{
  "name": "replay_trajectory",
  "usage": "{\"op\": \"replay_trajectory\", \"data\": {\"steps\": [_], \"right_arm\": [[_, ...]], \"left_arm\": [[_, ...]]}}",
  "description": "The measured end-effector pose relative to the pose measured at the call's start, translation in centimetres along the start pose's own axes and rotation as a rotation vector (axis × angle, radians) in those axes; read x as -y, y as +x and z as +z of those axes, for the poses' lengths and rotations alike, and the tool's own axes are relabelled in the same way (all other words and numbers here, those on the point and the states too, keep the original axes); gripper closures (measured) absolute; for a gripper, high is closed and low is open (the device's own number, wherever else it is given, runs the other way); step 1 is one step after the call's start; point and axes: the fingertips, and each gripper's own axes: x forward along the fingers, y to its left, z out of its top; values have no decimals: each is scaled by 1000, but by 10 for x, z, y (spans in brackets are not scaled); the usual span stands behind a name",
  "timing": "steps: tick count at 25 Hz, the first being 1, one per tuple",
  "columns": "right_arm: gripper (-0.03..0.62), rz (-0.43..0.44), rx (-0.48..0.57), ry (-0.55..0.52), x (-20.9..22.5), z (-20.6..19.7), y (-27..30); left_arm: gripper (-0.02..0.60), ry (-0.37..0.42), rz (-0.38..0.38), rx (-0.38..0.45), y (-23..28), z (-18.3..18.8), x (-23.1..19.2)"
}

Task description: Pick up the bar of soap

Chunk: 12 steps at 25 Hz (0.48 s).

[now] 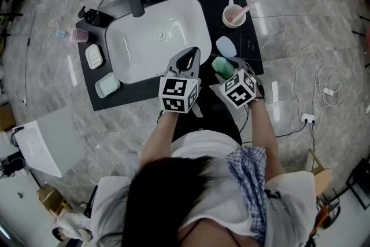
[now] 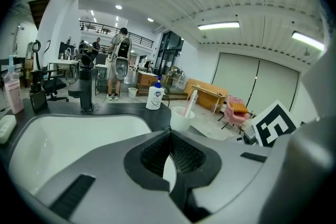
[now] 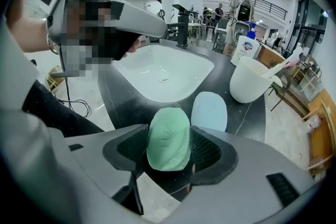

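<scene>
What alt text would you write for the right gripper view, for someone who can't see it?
The right tool grips a green bar of soap between its two jaws, at the edge of a dark counter. Just beyond lie a pale blue soap, a white sink and a white cup.

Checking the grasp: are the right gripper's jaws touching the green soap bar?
Touching. The right gripper view shows both jaws of the right gripper pressed against the sides of the green soap bar, no gap.
</scene>
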Motion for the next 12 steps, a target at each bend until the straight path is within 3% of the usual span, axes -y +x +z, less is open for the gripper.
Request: {"op": "replay_trajectory", "data": {"steps": [12], "right_arm": [[310,54,66,60,-1,1,-3]], "left_arm": [[571,-16,10,6,-6,0,-6]]}}
